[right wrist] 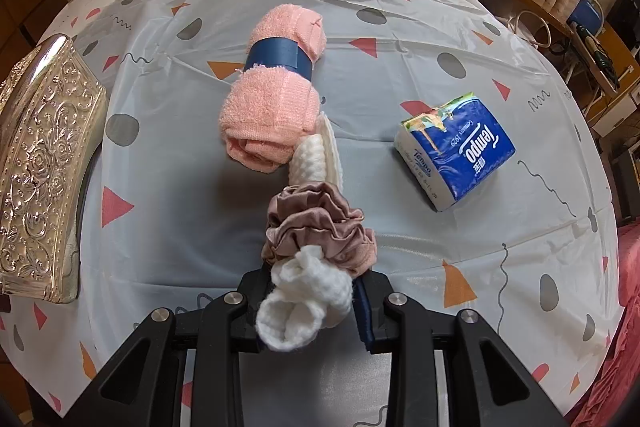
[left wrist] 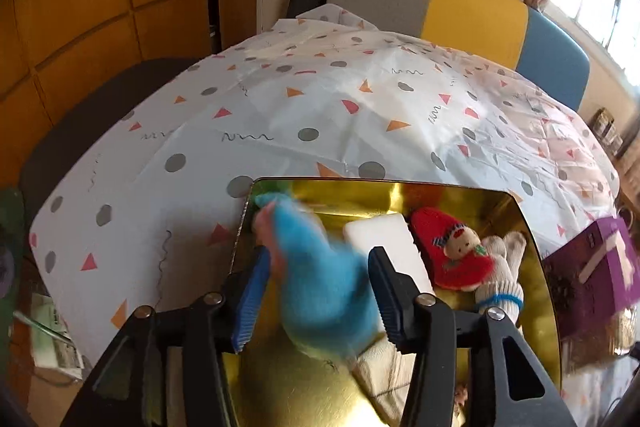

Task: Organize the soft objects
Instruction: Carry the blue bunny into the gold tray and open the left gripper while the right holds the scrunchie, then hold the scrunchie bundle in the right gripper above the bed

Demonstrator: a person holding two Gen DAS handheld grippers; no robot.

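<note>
- Hanging over the gold tray (left wrist: 400,195), the left gripper (left wrist: 316,291) has a blurred blue fluffy toy (left wrist: 324,287) between its fingers; the jaws stand apart, and the left blue pad (left wrist: 250,303) shows a gap from the toy, so the toy looks released rather than pinched.
- The blue fluffy toy reaches from between the pads toward the tray's far left corner, with a pink part near its far end.
- Inside the tray lie a white block (left wrist: 384,243) in the middle, a red knitted doll (left wrist: 452,247) to its right, and a white knitted glove (left wrist: 504,275) with a blue band at the right side.
- A purple box (left wrist: 596,259) sits on the patterned tablecloth (left wrist: 320,107), just right of the tray.
- The right gripper (right wrist: 312,303) is closed on a white waffle cloth (right wrist: 300,299), which carries a mauve scrunchie (right wrist: 320,223) wrapped around it just beyond the fingertips.
- The cloth's far end touches a rolled pink towel (right wrist: 272,107) bound with a blue band (right wrist: 276,59).
- A blue tissue pack (right wrist: 456,151) lies on the tablecloth to the right, apart from the towel.
- An embossed silver box (right wrist: 40,171) stands at the left edge.
</note>
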